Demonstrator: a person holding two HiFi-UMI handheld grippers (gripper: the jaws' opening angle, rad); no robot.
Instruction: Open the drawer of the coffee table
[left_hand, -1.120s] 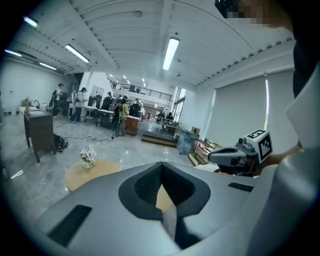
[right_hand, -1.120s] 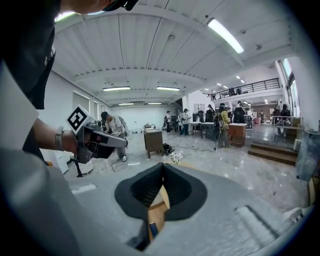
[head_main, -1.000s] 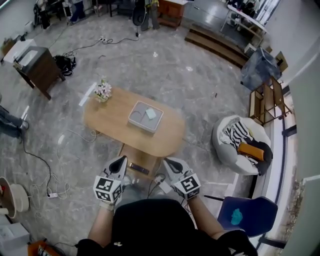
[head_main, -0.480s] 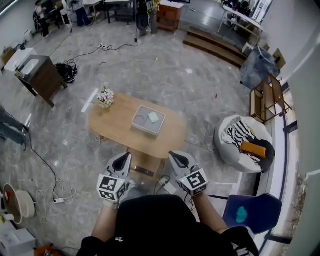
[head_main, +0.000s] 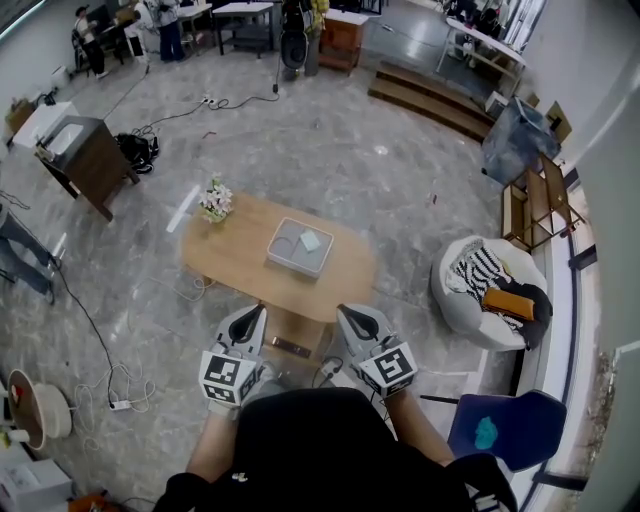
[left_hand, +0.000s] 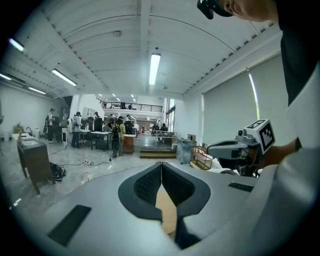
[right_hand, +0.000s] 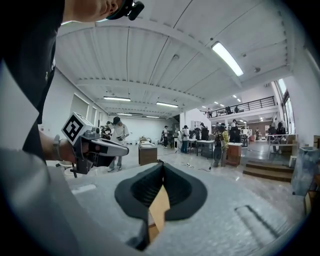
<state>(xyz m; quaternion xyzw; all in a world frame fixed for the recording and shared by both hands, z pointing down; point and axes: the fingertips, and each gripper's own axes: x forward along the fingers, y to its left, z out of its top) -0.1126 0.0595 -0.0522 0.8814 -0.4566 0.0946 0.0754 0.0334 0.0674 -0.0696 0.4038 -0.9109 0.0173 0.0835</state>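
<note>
The light wooden oval coffee table (head_main: 240, 262) stands on the marble floor ahead of me in the head view. Its drawer (head_main: 283, 331) sticks out from under the near edge, with a dark handle (head_main: 290, 346) on its front. My left gripper (head_main: 257, 315) and right gripper (head_main: 345, 315) hover side by side above the drawer, both shut and empty. In the left gripper view the left gripper's (left_hand: 161, 165) black pads meet, with only a sliver of wood below them. In the right gripper view the right gripper's (right_hand: 162, 166) pads are likewise pressed together.
A grey box (head_main: 300, 245) and a small flower pot (head_main: 214, 200) sit on the table. A white beanbag (head_main: 490, 290) and a blue chair (head_main: 500, 425) stand to the right. Cables (head_main: 100, 350) trail over the floor at the left, by a dark cabinet (head_main: 90, 160).
Both grippers have risen, still shut and side by side. In the head view the table and drawer look slightly smaller and farther below.
</note>
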